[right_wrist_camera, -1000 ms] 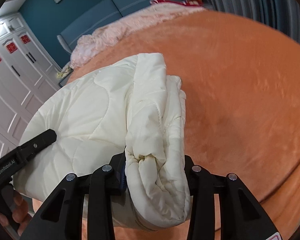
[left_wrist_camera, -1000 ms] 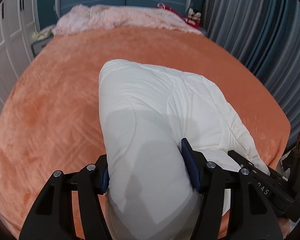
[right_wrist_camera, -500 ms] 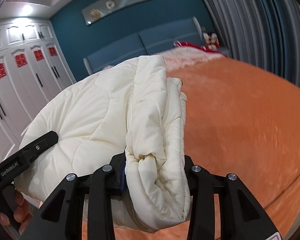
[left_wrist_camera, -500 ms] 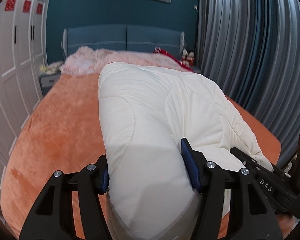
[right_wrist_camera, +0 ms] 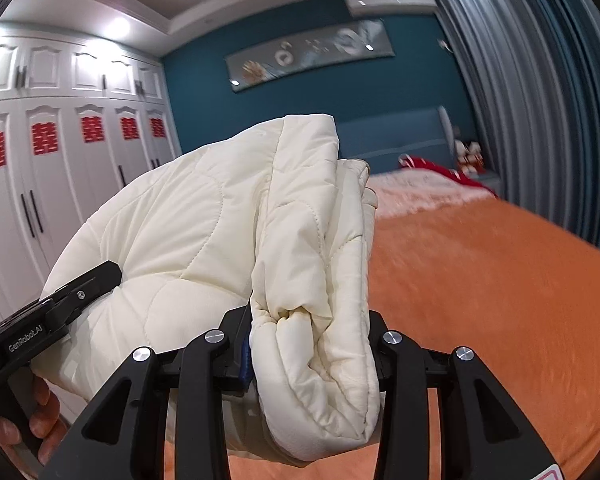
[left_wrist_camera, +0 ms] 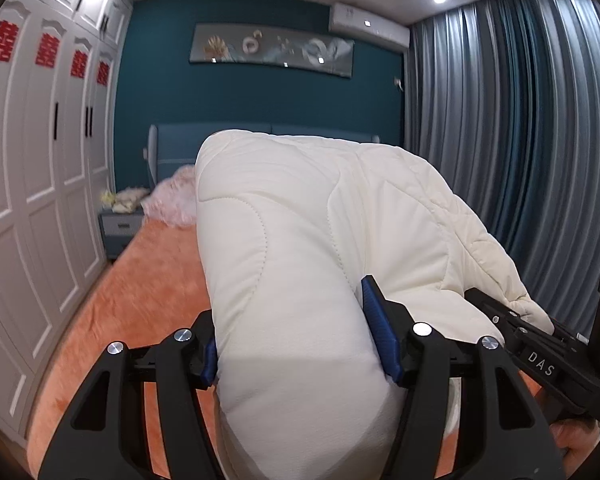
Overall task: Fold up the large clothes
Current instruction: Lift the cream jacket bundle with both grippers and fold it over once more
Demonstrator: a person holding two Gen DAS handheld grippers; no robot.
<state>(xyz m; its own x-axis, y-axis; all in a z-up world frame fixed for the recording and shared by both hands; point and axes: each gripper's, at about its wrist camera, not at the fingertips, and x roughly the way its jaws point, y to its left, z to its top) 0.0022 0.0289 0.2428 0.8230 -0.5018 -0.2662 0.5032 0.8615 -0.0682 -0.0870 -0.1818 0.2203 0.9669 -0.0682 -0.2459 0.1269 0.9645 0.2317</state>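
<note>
Above the orange plush bed cover (left_wrist_camera: 140, 280), a cream-white quilted padded garment (left_wrist_camera: 300, 264) hangs bunched between the two claws, clear of the bed in both views. Seen from the left wrist camera, the left claw (left_wrist_camera: 300, 344) is clamped on a thick rounded fold of the garment, with blue pads (left_wrist_camera: 380, 332) pressing into the padding on either side. From there the quilted cloth rises toward 12 o'clock and slopes down toward 4 o'clock, where the black body of the other tool reaches its edge.

Seen from the right wrist camera, the right claw (right_wrist_camera: 312, 344) pinches a rolled, layered edge of the garment (right_wrist_camera: 204, 240), the fold bulging out below the fingers. At 9 o'clock the left tool's black arm, marked GenRobot.AI, touches the cloth, and the person's hand (right_wrist_camera: 40, 420) shows at 8 o'clock.

Beyond the garment, the bed cover spreads toward 3 o'clock. A pink fluffy blanket (right_wrist_camera: 420, 188) lies at the head of the bed against a blue padded headboard (right_wrist_camera: 396, 136). White panelled wardrobes with red paper cuttings (left_wrist_camera: 40, 200) stand at 9 o'clock, and grey-blue pleated curtains (left_wrist_camera: 520, 140) hang at 2 o'clock.
</note>
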